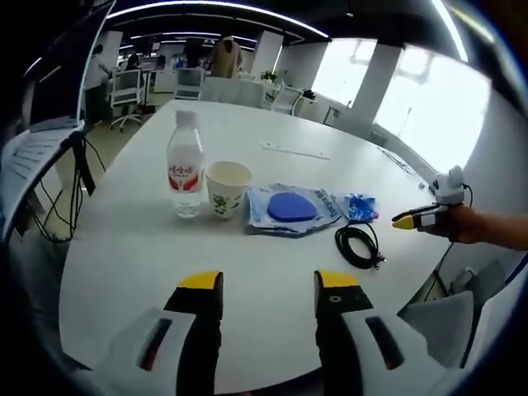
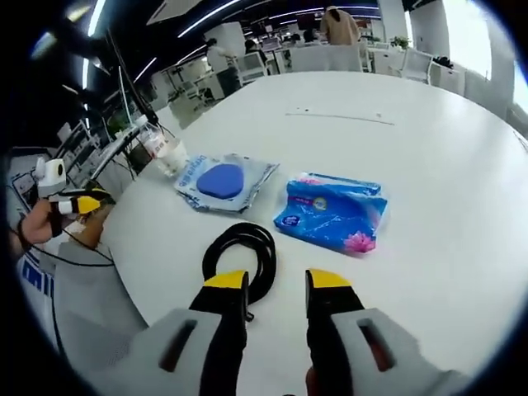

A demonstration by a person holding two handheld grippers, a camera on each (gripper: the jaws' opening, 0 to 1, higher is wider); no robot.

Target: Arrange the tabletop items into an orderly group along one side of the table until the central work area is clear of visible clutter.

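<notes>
Near the table's edge stands a row of items: a clear water bottle (image 1: 184, 169) with a red label, a paper cup (image 1: 227, 188), a blue pad in a clear bag (image 1: 290, 208), a blue tissue pack (image 1: 357, 206) and a coiled black cable (image 1: 357, 245). My left gripper (image 1: 268, 285) is open over bare table, short of the cup. My right gripper (image 2: 277, 282) is open just short of the cable (image 2: 241, 256), with the tissue pack (image 2: 334, 213) and the bagged pad (image 2: 224, 181) beyond it. Each gripper appears in the other's view: the right (image 1: 421, 219), the left (image 2: 78, 202).
A thin white strip (image 1: 295, 150) lies farther out on the white table (image 1: 165, 247). A black stand with cables (image 1: 78, 165) is beside the table's left edge. Office chairs (image 1: 124, 87) and people are in the background.
</notes>
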